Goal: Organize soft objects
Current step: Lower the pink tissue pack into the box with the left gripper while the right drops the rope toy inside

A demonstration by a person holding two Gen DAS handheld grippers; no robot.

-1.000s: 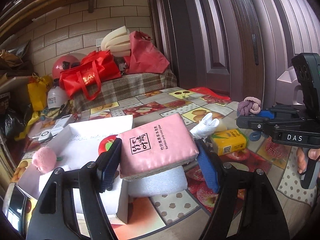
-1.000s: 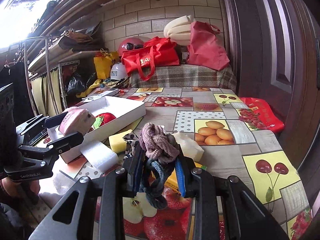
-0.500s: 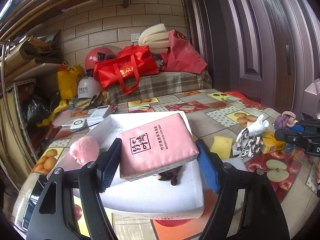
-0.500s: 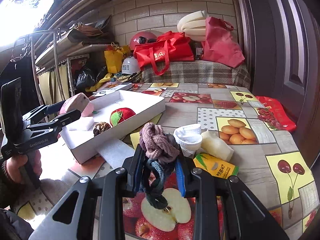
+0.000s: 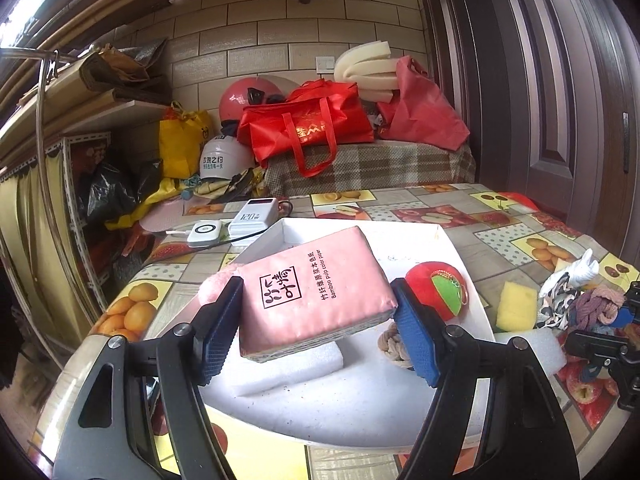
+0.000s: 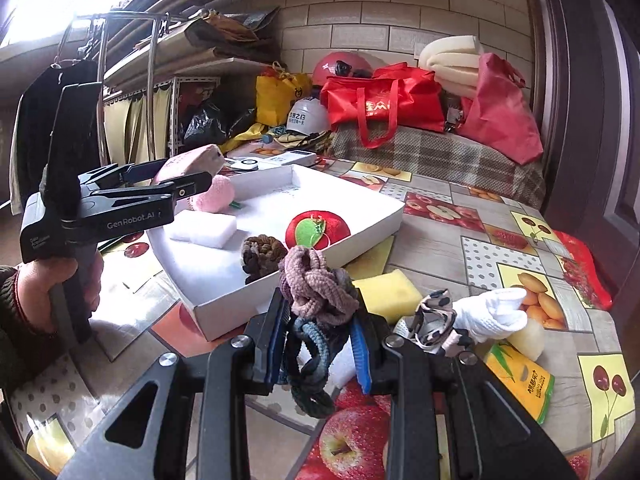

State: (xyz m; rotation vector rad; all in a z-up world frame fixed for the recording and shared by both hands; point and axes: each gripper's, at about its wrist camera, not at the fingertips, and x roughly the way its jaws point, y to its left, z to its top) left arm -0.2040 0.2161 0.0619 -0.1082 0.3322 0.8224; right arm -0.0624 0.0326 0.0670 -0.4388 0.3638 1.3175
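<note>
Pink and soft, the tissue pack (image 5: 316, 294) is sitting between the blue fingers (image 5: 414, 340) of the left gripper (image 5: 318, 330), which are pinching it from both short sides. The pack is hanging above the white box (image 5: 448, 240), over a white foam block (image 5: 296, 368). Its long side is running across from finger to finger, and its printed face is tipping up toward the camera, with the right end a bit higher. The black writing is reading "Bamboo pulp color paper", next to Chinese letters in a square frame.

The right gripper (image 6: 320, 344) is pinching a knotted rope bundle (image 6: 316, 288) in mauve, blue and grey. The bundle is standing up and down between the fingers, with loops dangling below. It is hanging just outside the near wall of the box, above the tabletop (image 6: 440, 240) with its fruit pictures.

Inside the box, a red apple toy (image 6: 316, 228), a brown knotted ball (image 6: 262, 252) and a pink fluffy ball (image 6: 212, 196) are lying. A yellow sponge (image 6: 384, 290), a white glove (image 6: 492, 314) and a yellow packet (image 6: 520, 380) are resting on the tabletop beside it. The left gripper's side is showing "GenRobot.AI". A white power bank (image 5: 256, 216) behind the box is showing "120w".
</note>
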